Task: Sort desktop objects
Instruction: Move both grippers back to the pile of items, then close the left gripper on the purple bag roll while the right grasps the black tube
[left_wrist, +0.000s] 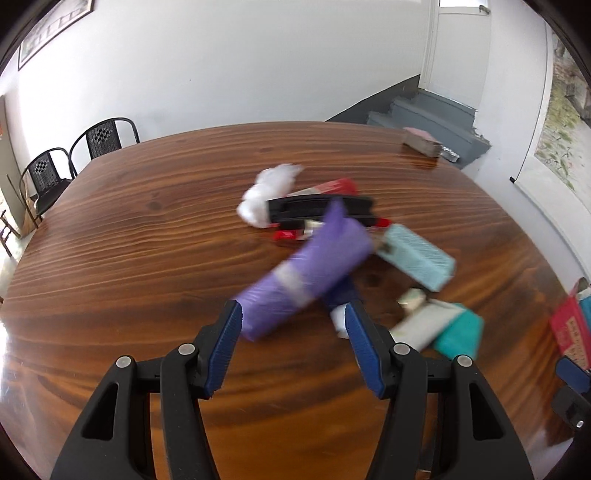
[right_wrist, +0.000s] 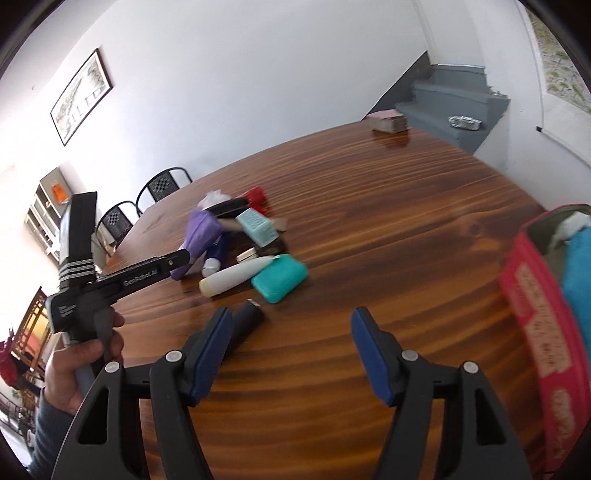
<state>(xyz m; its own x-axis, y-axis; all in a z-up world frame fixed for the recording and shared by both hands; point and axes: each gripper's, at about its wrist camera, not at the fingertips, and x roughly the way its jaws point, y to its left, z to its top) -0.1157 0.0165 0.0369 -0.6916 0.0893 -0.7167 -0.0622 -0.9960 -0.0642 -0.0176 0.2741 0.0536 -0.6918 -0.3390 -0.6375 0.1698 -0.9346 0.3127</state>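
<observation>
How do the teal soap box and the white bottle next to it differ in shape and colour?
The teal soap box is flat and rectangular with rounded corners; the white bottle is long, round and tapering. The box is all teal; the bottle is white with a yellowish end. Both lie on the wooden table, side by side in the pile.

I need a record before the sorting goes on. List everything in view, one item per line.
Table: one, brown wood, under everything.
Purple roll: one, middle of the pile.
Mint box: one, ribbed, right of the roll.
Teal case: one, pile's near edge.
White tube: one, beside the teal case.
Black tray: one, behind the roll.
White wad: one, far left of the pile.
Dark cylinder: one, near the right gripper.
Red box: one, open, right edge.
Chairs: two, black, far side.
Left gripper: open, empty.
Right gripper: open, empty.
Hand: holds the left gripper's handle.
</observation>
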